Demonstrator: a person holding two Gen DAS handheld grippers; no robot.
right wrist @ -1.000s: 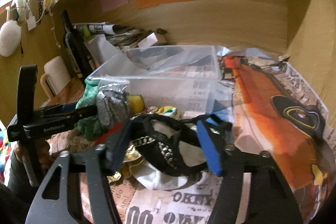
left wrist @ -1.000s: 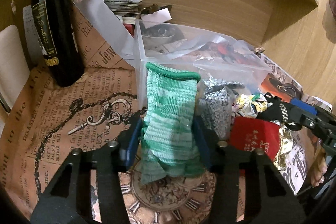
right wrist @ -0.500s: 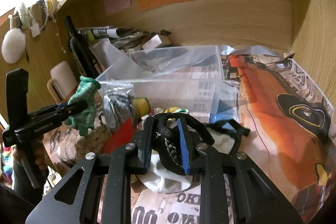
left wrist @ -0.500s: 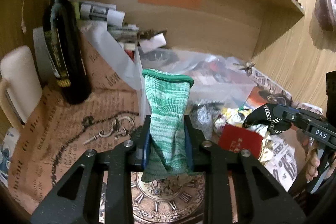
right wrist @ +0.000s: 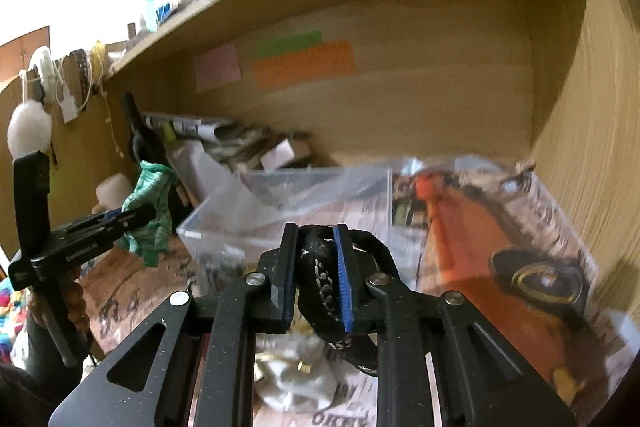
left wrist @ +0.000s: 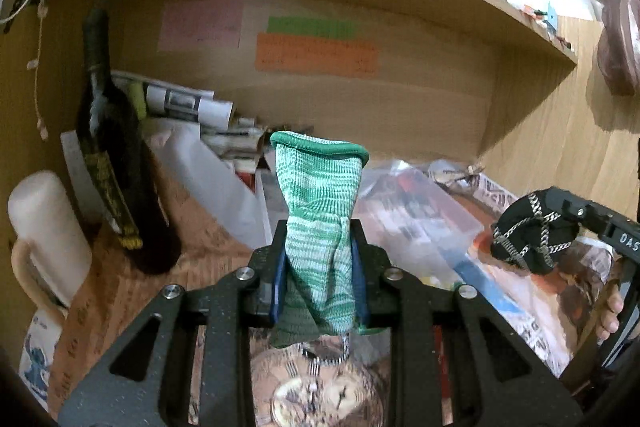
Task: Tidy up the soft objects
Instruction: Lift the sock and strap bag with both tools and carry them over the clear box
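Left gripper (left wrist: 319, 275) clamped on green knit glove (left wrist: 320, 223), cuff upright, held above desk in front of clear plastic bin (left wrist: 416, 219). Right gripper (right wrist: 313, 279) pinched on black chain-trimmed strap bundle (right wrist: 320, 283), raised over bin (right wrist: 288, 211).

Left view only: wine bottle (left wrist: 108, 163), white mug (left wrist: 44, 227), clock-print paper (left wrist: 320, 395).

Right view only: white fabric (right wrist: 296, 383) below fingers, orange car print (right wrist: 496, 267).

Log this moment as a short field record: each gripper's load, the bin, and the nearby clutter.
left gripper: shut on green knit glove, held upright above the desk
right gripper: shut on black chain-trimmed strap, lifted
clear plastic bin: open, behind both loads
dark wine bottle: upright, left of the bin
white mug: left of the bottle
left on the desk: white cloth
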